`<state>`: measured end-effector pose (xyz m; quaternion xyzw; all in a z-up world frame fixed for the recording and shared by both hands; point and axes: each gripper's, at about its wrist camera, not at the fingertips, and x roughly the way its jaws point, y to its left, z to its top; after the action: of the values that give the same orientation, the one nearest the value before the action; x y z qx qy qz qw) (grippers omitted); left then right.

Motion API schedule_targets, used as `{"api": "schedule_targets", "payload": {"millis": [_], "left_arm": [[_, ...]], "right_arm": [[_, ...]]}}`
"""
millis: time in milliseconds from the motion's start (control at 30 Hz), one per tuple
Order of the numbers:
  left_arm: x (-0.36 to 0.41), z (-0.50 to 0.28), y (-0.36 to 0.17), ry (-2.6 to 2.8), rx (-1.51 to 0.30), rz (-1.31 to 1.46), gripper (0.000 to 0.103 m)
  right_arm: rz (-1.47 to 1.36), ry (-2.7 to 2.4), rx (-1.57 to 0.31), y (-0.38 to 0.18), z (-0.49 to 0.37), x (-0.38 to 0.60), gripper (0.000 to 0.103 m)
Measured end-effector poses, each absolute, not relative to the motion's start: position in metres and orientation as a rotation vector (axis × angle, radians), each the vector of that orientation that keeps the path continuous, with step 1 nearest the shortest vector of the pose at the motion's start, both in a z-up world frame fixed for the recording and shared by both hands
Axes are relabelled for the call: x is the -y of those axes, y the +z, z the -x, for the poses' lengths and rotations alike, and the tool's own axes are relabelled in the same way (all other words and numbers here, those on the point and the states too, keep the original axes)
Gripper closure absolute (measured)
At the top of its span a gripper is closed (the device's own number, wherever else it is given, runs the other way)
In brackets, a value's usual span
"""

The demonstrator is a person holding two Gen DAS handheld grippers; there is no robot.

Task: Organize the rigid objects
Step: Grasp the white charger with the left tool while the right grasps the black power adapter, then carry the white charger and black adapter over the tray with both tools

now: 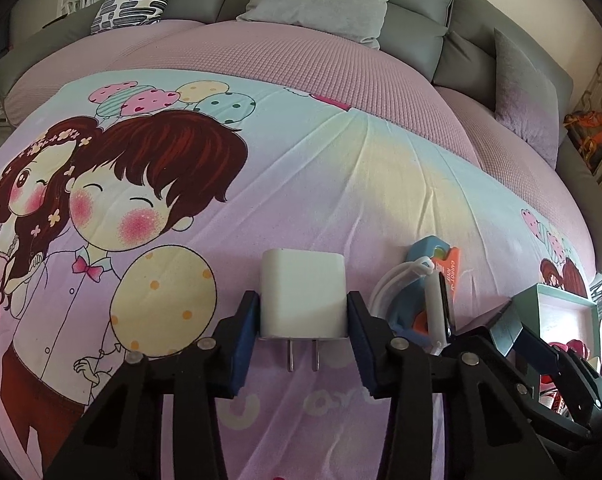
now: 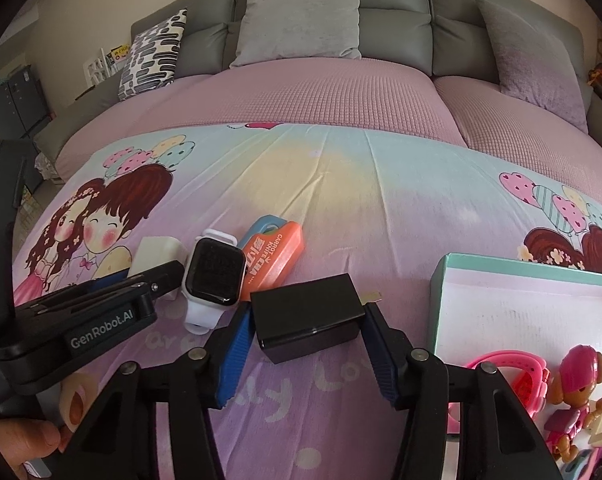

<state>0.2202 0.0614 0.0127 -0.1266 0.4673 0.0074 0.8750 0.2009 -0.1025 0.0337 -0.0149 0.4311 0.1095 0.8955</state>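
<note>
On the cartoon-print sheet, a white plug-in charger [image 1: 303, 292] lies with its prongs toward the camera. My left gripper [image 1: 303, 312] is shut on it, blue pads pressed against both sides. In the right wrist view a black rectangular box [image 2: 305, 312] sits between the pads of my right gripper [image 2: 307, 320], which touch its two ends. A white smartwatch [image 2: 213, 272] and an orange-and-blue carrot knife [image 2: 271, 256] lie between the two grippers. The charger [image 2: 153, 254] shows partly behind the left gripper's body.
A teal-rimmed tray [image 2: 501, 262] at the right holds a pink watch [image 2: 513, 372] and a pink toy figure [image 2: 581, 380]. Grey cushions [image 2: 301, 16] and a patterned pillow [image 2: 153, 56] line the sofa back. A hand [image 2: 17, 440] shows at the lower left.
</note>
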Motion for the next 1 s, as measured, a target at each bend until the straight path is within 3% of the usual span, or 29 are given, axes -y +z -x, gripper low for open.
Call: {"api": "schedule_targets", "payload": {"millis": [1000], "left_arm": [[-0.050,-0.183,0.084,0.042,-0.820,0.213,0.058]], "right_arm": [[-0.124,-0.036,-0.728,0.095,-0.128,0.186,0.046]]}}
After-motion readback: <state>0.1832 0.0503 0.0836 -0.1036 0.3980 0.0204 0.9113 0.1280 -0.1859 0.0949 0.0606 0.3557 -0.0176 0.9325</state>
